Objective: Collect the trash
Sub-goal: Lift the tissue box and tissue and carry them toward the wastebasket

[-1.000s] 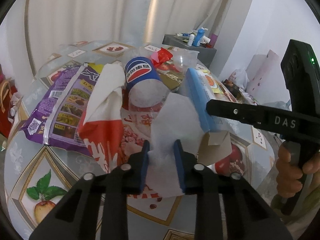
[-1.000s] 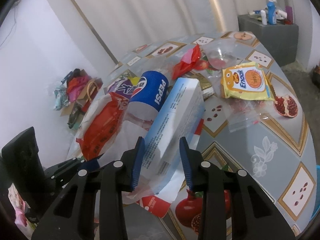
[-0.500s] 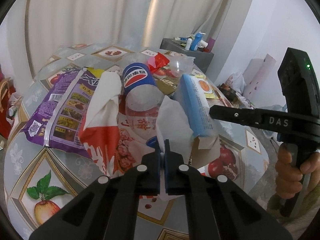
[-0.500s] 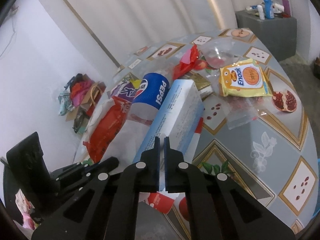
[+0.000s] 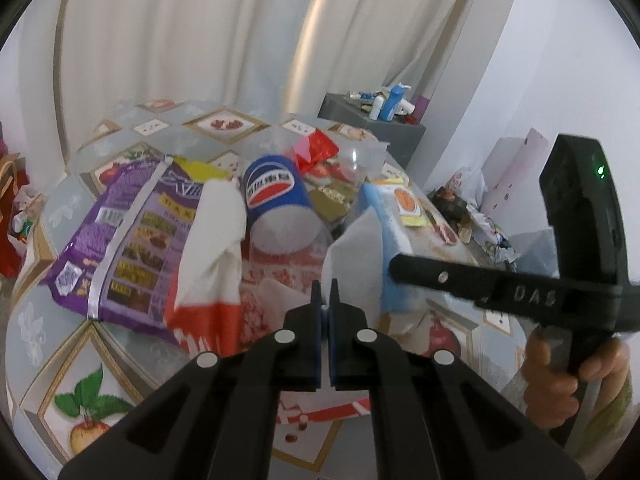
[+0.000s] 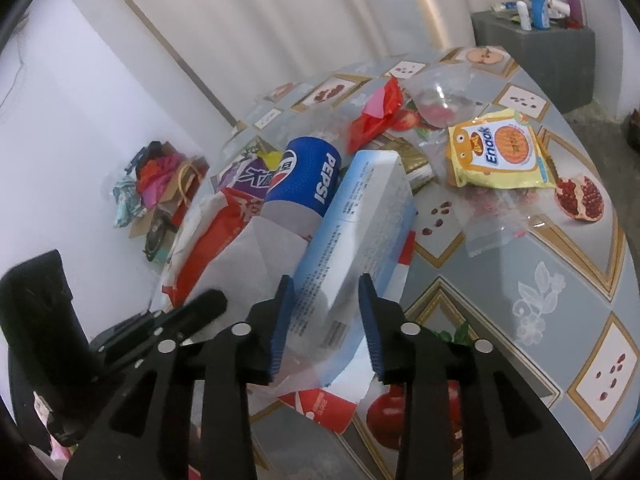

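Observation:
A pile of trash lies on the round table: a blue-and-white carton (image 6: 360, 236), a Pepsi bottle (image 6: 308, 184), a red-and-white wrapper (image 5: 212, 256), a purple snack bag (image 5: 120, 236) and a white paper sheet (image 5: 356, 256). My left gripper (image 5: 325, 300) is shut on the white paper sheet's lower edge. My right gripper (image 6: 326, 312) is open, its jaws on either side of the carton's near end, and it also shows in the left wrist view (image 5: 400, 264) beside the carton (image 5: 390, 232).
A yellow Enaak packet (image 6: 496, 152), a clear plastic cup (image 6: 440, 96), a red wrapper (image 6: 376, 116) and a clear plastic bag (image 6: 496, 220) lie further back on the table (image 6: 540, 300). A grey cabinet (image 6: 532, 52) with bottles stands behind. Bags (image 6: 156, 184) lie on the floor at left.
My left gripper shut on the white paper sheet and stays shut. My right gripper shut half a second ago and has opened again around the carton.

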{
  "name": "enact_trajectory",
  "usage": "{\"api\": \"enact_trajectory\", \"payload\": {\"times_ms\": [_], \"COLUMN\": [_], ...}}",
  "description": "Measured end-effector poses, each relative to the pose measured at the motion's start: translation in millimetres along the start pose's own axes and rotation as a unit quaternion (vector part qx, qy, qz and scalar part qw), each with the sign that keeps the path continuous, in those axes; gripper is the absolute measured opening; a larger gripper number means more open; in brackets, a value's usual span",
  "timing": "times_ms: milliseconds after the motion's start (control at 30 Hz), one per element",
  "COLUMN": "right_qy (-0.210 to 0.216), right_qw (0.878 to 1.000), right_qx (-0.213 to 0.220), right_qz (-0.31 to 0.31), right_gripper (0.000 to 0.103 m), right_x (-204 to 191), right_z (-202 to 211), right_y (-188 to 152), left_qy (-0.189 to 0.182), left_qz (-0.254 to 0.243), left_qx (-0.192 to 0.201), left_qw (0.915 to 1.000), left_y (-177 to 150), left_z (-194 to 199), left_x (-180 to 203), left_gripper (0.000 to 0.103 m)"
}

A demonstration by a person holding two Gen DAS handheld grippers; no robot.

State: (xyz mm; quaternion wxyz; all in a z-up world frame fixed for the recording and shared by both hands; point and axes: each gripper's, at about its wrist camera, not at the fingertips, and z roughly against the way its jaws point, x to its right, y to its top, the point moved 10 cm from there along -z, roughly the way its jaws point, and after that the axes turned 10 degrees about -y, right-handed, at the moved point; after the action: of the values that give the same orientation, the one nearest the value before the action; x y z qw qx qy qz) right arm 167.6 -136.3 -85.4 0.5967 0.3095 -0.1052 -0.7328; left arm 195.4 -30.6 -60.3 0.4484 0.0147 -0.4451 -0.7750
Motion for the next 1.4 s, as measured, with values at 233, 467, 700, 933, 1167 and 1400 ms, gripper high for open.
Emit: {"api": "enact_trajectory", "payload": {"times_ms": [233, 467, 700, 933, 1167, 1400], "right_qy": [0.009, 0.014, 0.009, 0.003, 0.014, 0.021], "right_qw": [1.000, 1.000, 0.999, 0.999, 0.998, 0.997], "right_qx": [-0.010, -0.016, -0.017, -0.023, -0.023, -0.009], "right_qz": [-0.007, -0.014, -0.028, -0.045, -0.064, -0.069], "right_gripper": [0.042, 0.043, 0.044, 0.037, 0.033, 0.028], "right_x": [-0.2, 1.8, 16.0, 30.7, 39.3, 41.0], "right_z": [-5.3, -4.7, 2.5, 1.8, 5.4, 22.2], "right_y": [0.0, 0.0, -1.9, -9.6, -11.0, -14.5], "left_qy": [-0.006, -0.026, -0.056, -0.062, -0.044, -0.040], "left_qz": [0.000, 0.007, -0.005, -0.016, -0.005, -0.010], "left_qx": [-0.002, -0.015, -0.036, -0.044, -0.018, 0.002], "left_qw": [1.0000, 0.9995, 0.9978, 0.9970, 0.9989, 0.9992], "left_y": [7.3, 3.1, -6.7, -15.3, -1.3, 12.0], "left_z": [-13.6, -27.6, -42.3, -46.9, -30.1, -12.3], "left_x": [2.0, 11.6, 33.0, 43.6, 29.4, 32.5], "left_gripper": [0.002, 0.002, 0.002, 0.002, 0.002, 0.002]}}
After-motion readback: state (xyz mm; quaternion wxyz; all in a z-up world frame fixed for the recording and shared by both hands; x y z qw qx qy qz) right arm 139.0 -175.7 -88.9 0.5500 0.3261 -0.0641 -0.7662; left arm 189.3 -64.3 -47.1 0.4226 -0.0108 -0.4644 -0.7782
